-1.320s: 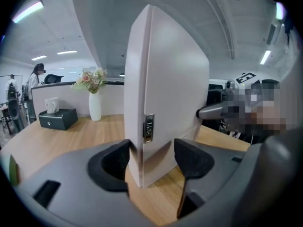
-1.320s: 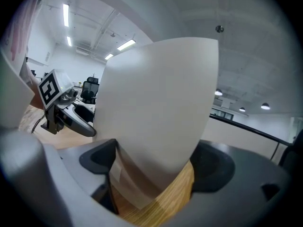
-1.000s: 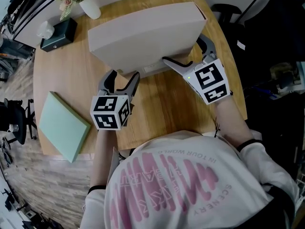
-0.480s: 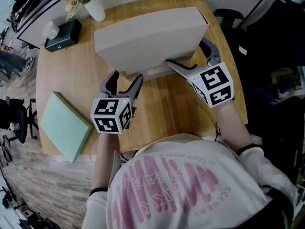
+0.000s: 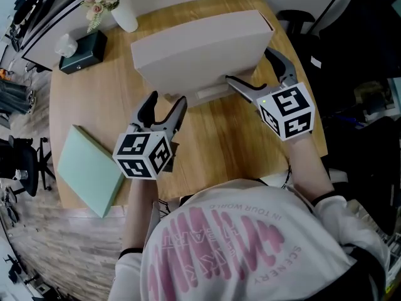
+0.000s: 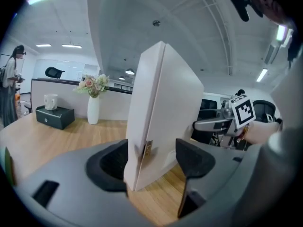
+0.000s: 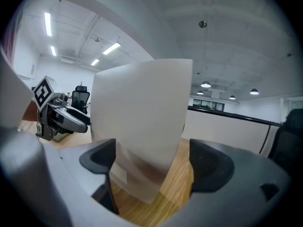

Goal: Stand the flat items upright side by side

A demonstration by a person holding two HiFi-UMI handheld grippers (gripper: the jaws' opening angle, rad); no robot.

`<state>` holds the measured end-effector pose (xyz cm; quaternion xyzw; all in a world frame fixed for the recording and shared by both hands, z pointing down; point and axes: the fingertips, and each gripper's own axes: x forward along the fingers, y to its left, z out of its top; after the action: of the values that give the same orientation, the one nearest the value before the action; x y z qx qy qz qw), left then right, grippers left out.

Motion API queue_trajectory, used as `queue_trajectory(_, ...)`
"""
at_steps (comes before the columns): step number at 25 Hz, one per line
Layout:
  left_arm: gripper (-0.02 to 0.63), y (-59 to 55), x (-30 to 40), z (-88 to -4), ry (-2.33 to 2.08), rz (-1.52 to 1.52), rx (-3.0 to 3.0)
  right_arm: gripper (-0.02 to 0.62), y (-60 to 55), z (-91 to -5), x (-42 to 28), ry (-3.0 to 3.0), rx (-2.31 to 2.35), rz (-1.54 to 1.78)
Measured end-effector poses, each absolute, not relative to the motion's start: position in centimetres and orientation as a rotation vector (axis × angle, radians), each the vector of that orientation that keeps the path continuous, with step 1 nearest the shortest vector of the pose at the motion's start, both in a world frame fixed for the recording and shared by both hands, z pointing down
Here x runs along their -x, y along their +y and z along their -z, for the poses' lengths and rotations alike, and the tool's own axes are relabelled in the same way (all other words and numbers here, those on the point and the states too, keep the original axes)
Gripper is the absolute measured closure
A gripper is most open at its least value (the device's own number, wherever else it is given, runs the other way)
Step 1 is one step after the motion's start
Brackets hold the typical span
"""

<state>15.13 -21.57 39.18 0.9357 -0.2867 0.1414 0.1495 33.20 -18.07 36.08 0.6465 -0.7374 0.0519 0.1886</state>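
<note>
The wooden worktop (image 5: pixel 213 137) spreads out below me, and the biggest thing on it is the beige flat box (image 5: pixel 200 42), standing on its long edge towards the far side and leaning a little rather than fully upright. The green slab (image 5: pixel 91 168) lies flat near the worktop's left edge, well apart from the box. My right gripper (image 5: pixel 248 63) is at the box's right end with its jaws wide apart: one jaw runs along the near face low down, the other sits round the end of the box, and in the right gripper view there is a plain gap between the box and the pad (image 7: pixel 208 167) on that side, so I am not clamping it. My left gripper (image 5: pixel 166 99) points at the box's near lower edge, jaws spread as well; in the left gripper view the box's corner shows between them, close to the left pad (image 6: pixel 111 167) and clear of the right one, and I cannot tell whether it touches. At the far left stand a black tissue box (image 5: pixel 81 42) and, beside it, a white vase (image 5: pixel 125 16) with flowers.
</note>
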Motion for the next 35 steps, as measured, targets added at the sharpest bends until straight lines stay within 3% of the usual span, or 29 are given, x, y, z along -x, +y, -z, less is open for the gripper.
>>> queue_trajectory(14, 0.299, -19.1, -2.4, -37.4, -0.873, -0.32, -2.644, 0.104, -13.2, -39.4, -26.5, -1.967, -1.911, -0.418)
queue_trajectory(27, 0.299, -16.5, 19.8, -39.0, -1.274, -0.286, -2.408, 0.104, -15.9, -42.4, -6.4, -2.168, -1.617, -0.46)
queue_trajectory(35, 0.299, -14.1, 32.4, -42.1, -1.511, -0.246, -2.121, 0.11, -17.5, -46.1, 6.9, -2.346, -1.389, -0.847)
